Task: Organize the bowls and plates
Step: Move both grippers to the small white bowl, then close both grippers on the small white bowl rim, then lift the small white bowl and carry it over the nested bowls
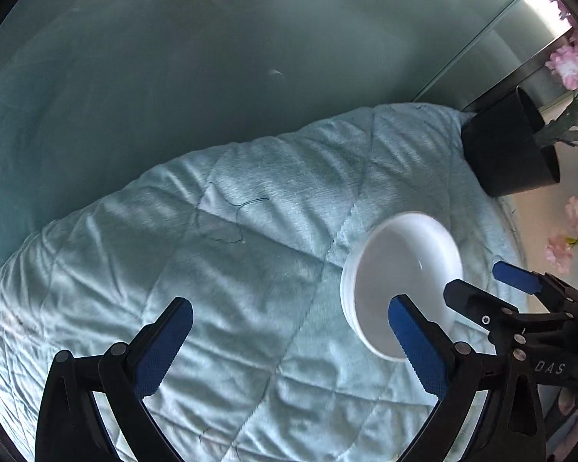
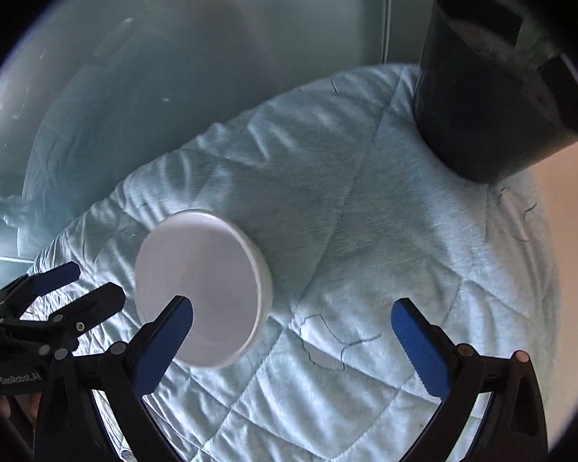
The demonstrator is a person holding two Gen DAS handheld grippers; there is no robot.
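A white bowl (image 1: 400, 269) with a double rim, as if two were nested, sits on a light blue quilted cloth (image 1: 219, 254). My left gripper (image 1: 293, 342) is open above the cloth; its right finger overlaps the bowl's near rim, and nothing is held. In the right wrist view the same bowl (image 2: 200, 281) lies at the left, partly behind the left finger of my right gripper (image 2: 293, 342), which is open and empty. Each gripper shows in the other's view: the right gripper (image 1: 489, 287) just right of the bowl, the left gripper (image 2: 77, 288) just left of it.
A black pot (image 1: 508, 146) with pink flowers (image 1: 570, 65) stands on the far right corner of the cloth, also large in the right wrist view as the black pot (image 2: 493, 84). A pale teal wall (image 1: 212, 57) rises behind the cloth.
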